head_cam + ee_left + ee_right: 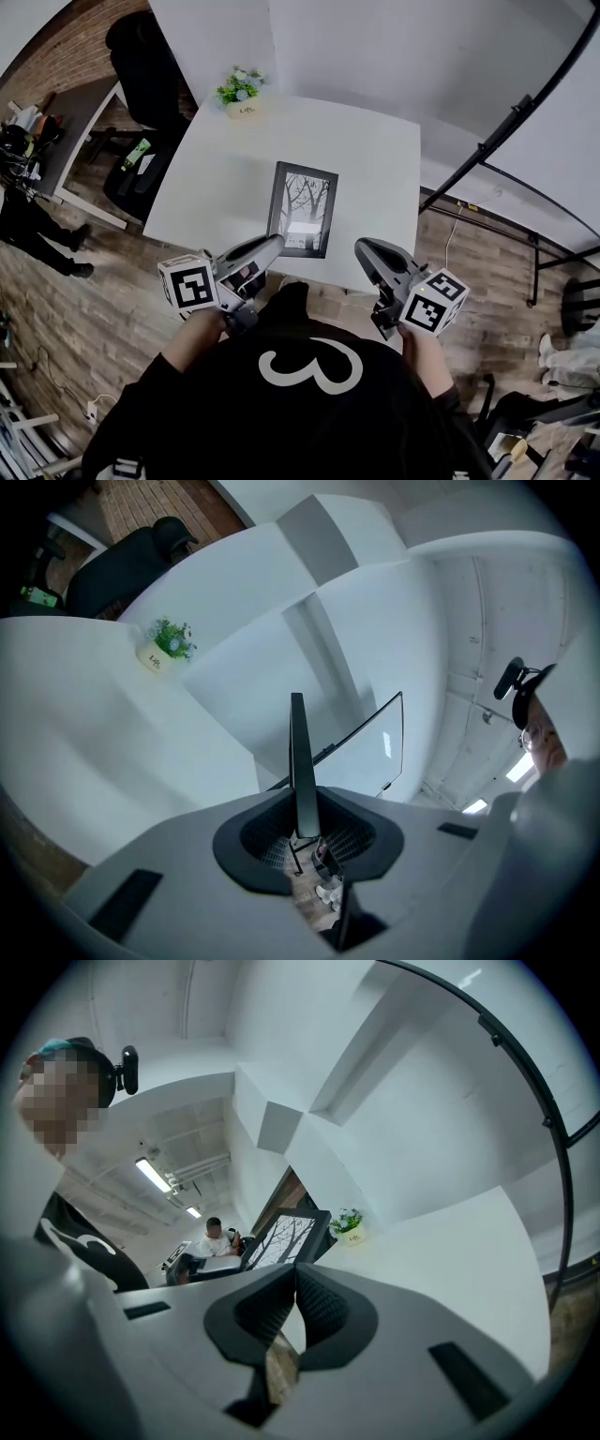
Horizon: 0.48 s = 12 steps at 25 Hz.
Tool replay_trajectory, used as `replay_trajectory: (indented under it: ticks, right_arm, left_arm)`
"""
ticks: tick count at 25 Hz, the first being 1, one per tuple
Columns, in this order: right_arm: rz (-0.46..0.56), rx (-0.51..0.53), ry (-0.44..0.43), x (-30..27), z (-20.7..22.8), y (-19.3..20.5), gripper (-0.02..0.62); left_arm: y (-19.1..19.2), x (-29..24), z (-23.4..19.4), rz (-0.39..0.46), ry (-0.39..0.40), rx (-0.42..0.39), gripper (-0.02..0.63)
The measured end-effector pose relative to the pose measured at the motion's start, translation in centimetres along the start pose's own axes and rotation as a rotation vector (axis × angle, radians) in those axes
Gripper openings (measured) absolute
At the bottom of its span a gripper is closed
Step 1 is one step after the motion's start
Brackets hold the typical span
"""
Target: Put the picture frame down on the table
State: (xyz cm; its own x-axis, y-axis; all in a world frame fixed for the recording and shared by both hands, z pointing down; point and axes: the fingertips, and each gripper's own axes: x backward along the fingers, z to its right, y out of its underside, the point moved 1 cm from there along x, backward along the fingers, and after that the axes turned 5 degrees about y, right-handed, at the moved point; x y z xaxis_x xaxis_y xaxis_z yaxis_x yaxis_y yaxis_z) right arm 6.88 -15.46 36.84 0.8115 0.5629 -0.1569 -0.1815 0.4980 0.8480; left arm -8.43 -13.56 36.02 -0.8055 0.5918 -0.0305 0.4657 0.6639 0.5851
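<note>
- Far left in the head view: a black office chair [150, 66] sits behind the white bench [375, 159]. The left gripper view catches it too [122, 564], off the bench's far corner.
- The little flower pot [242, 94] is at the bench's back edge, well away from everything else. Both gripper views pick it up ( [164, 649], [349, 1224]).
- Left gripper [272, 246]: from the head view you only see its tip meeting the lower left corner of the picture frame [302, 208]. Its own view settles it: the fingers [272, 841] are clamped narrow on the frame's thin dark edge, seen edge-on, with the glass face [370, 752] running off to the right.
- The frame is over the bench near its front edge, tree print facing up. Can't tell from any view whether it's lying fully flat or a bit tilted.
- Right gripper [364, 249] is just beside the frame's lower right corner, not touching it. In its own view [295, 1283] the fingers are pressed together with nothing between them, and the tree print [291, 1237] shows beyond them.
- Far right: a black pole [506, 122] slants past the bench. It's the curved black line in the right gripper view [553, 1138].
</note>
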Motion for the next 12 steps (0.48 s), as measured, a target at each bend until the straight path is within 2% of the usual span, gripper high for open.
replay_trajectory:
  ticks: [12]
  right_arm:
    - [-0.034, -0.072, 0.045, -4.2, 2.9, -0.1, 0.023]
  left_arm:
    - [-2.8, -2.0, -5.7, -0.032, -0.035, 0.082, 0.081]
